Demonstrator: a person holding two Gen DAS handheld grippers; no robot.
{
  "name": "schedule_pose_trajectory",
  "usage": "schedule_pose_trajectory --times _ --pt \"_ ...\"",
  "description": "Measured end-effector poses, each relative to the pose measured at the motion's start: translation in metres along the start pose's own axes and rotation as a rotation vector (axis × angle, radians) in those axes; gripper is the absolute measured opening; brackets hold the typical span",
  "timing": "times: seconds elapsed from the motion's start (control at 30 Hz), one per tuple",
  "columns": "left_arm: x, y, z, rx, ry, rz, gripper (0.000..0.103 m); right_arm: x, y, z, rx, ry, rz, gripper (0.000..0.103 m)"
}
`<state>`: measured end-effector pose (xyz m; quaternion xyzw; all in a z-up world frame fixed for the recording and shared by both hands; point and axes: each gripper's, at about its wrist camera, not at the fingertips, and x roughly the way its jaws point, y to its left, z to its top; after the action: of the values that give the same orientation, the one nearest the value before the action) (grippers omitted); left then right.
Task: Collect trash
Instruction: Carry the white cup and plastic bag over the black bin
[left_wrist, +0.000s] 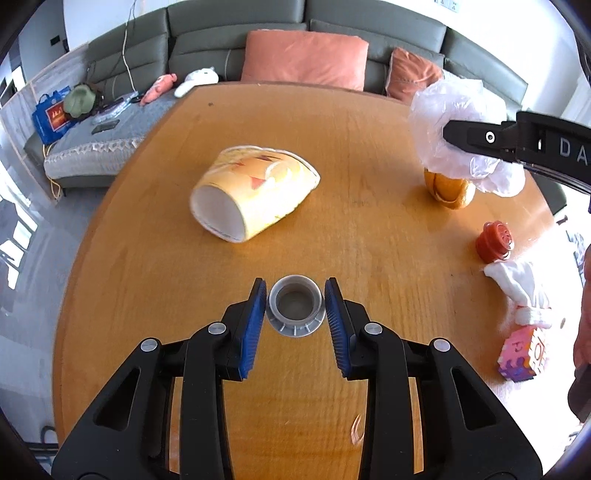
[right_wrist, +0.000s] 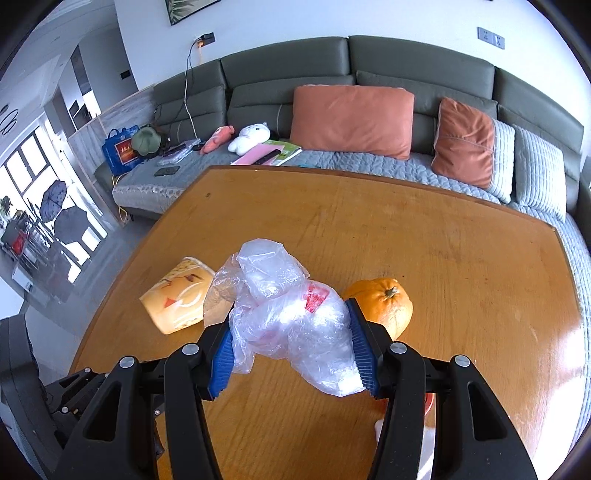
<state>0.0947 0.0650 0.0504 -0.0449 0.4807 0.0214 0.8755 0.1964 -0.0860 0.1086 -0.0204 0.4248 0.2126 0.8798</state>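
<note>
My left gripper (left_wrist: 295, 291) is shut on a small grey plastic cap (left_wrist: 295, 308), with a blue pad against each side, low over the wooden table (left_wrist: 332, 118). A crumpled clear plastic bag (right_wrist: 273, 284) sits between the pads of my right gripper (right_wrist: 290, 317), which is shut on it above the table. The left wrist view shows that bag (left_wrist: 454, 122) at the upper right, with one black finger (left_wrist: 476, 138) across it. A yellow paper cup (left_wrist: 255, 192) (right_wrist: 177, 299) lies on its side mid-table.
An orange (right_wrist: 384, 302) (left_wrist: 448, 190) rests under the bag. A red lid (left_wrist: 495, 242), a white tissue wad (left_wrist: 517, 284) and a pink foam cube (left_wrist: 521, 354) lie near the right edge. A grey sofa (right_wrist: 406, 62) with orange cushions stands behind the table.
</note>
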Motion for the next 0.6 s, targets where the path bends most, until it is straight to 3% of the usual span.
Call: schedule_pose_trajectory --times 0.27,0.6 --pt "-0.042 0.027 -0.025 -0.015 -0.056 -0.009 0.033 -0.022 0.044 -0.013 -0.022 -0.013 -0.004 0.056" --pt "-0.086 0.112 -0.052 -0.055 -0.083 0.017 0.033 -0.041 0.142 -0.032 -0.093 -0.020 0.055 0.056"
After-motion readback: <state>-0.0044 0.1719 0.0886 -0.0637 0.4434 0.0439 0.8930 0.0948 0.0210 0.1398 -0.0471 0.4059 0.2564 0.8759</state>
